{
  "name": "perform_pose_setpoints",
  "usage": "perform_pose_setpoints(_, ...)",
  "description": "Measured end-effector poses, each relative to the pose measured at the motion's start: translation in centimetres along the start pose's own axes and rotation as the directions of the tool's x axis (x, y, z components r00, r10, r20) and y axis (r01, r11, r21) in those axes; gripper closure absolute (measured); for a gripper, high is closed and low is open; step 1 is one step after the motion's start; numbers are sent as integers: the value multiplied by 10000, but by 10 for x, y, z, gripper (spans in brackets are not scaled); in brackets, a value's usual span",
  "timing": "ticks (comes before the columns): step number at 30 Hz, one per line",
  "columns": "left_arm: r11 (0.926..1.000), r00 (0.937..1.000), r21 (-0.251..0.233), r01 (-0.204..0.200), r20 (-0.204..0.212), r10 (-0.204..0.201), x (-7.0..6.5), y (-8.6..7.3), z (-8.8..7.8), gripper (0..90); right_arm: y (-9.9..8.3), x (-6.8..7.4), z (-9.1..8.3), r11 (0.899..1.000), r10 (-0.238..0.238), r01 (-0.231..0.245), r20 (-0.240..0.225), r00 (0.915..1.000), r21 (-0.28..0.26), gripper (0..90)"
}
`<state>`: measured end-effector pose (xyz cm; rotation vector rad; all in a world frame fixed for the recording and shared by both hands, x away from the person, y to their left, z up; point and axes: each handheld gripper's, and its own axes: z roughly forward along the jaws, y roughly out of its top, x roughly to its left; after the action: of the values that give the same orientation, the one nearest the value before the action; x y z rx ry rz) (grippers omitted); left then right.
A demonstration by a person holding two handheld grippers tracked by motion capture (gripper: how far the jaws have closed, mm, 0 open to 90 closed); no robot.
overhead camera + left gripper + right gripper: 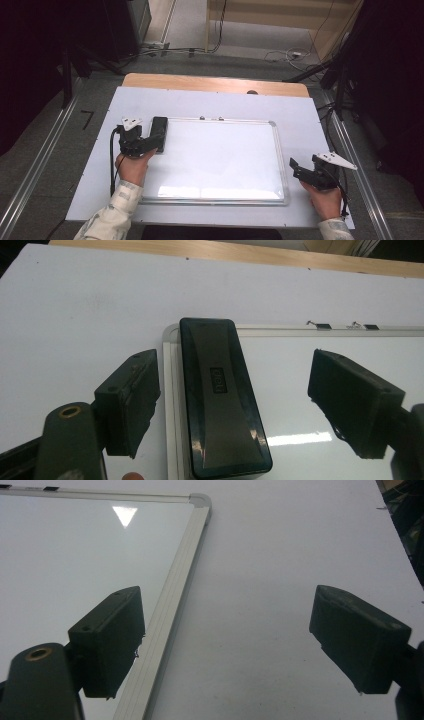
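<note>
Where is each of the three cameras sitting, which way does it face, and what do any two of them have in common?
High view: above the person's side, looking forward and down on the table; both forearms, the left gripper and the right gripper show.
Left gripper view: rides the left gripper, looking along its open jaws at the black eraser lying on the whiteboard's edge.
Right gripper view: rides the right gripper, looking along its open jaws at the whiteboard corner and bare table.
All three share the whiteboard; the high view and the left gripper view share the eraser.

One whiteboard [220,160], one eraser [159,133] (black), two hand-held grippers.
</note>
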<state>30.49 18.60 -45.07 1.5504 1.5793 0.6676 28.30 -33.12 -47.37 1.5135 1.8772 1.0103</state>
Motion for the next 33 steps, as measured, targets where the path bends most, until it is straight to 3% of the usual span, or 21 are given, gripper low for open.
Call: perform_pose_setpoints(33,9998,9998,-149,-145,110,146,-2,-4,-11,212,0,0,0,10000,-63,63,-2,10000,-27,132)
